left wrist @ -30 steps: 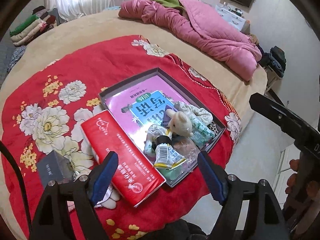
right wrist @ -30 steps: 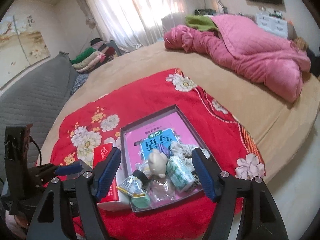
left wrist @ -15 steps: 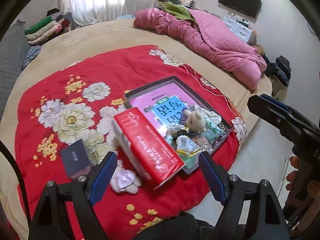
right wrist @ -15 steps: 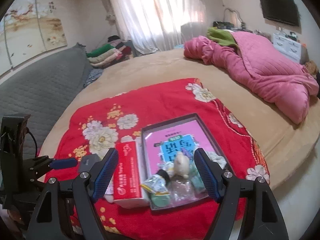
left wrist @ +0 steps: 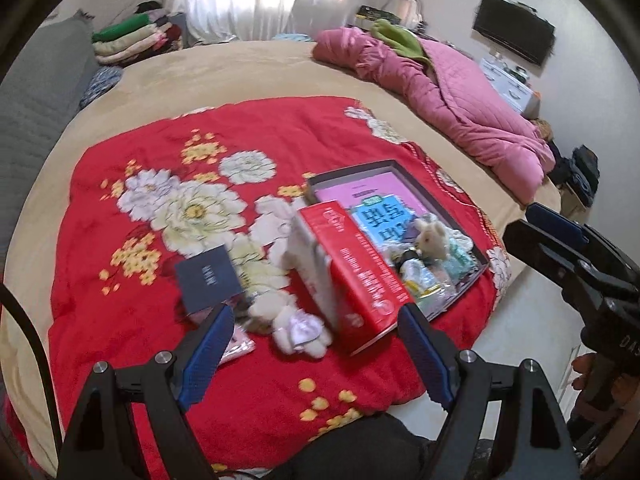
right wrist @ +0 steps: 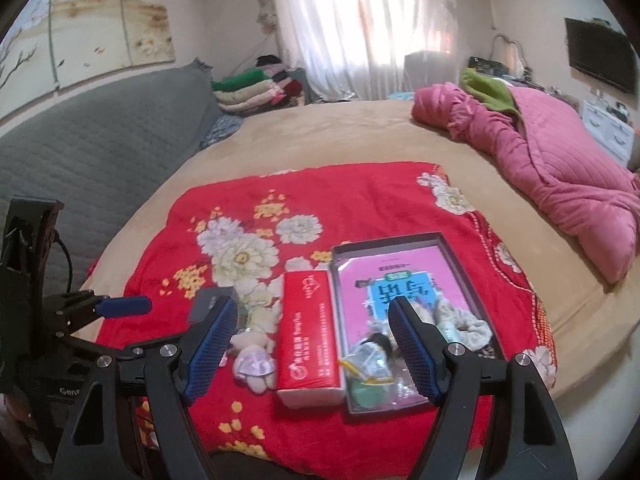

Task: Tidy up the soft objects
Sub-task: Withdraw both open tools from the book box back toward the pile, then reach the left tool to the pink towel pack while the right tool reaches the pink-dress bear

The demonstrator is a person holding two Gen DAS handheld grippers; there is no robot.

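Plush, cream-coloured and small, one soft toy (left wrist: 297, 326) lies loose on the red floral blanket (left wrist: 120, 280), just left of the red tissue pack (left wrist: 352, 268) and near the front edge of the bed (left wrist: 240, 68). A second little plush animal (left wrist: 430, 236) sits inside the grey tray (left wrist: 476, 270) to the right, crowded among a scrunchie, small packets and a bottle, all resting on a pink book (left wrist: 380, 188). A dark card (left wrist: 208, 278) lies just left of the loose toy. Both tongs stand apart and hold nothing: the left tongs (left wrist: 316, 354) hang over the near blanket edge with the loose toy and the pack showing between their blue pads, and the right tongs (right wrist: 312, 344) hang above the pack and the near end of the tray. Farther off, a pink quilt (left wrist: 460, 100) is heaped at the far right of the bed and folded blankets (left wrist: 128, 38) are stacked at the far left. The risk I see is mostly crowding: a grab at the loose toy could catch the tissue pack beside it and knock it over, while reaching into the tray could pinch a packet or the scrunchie along with the plush animal. Soft bodies also squash under the pads, so a shallow bite on an ear or limb may slip free during lifting.
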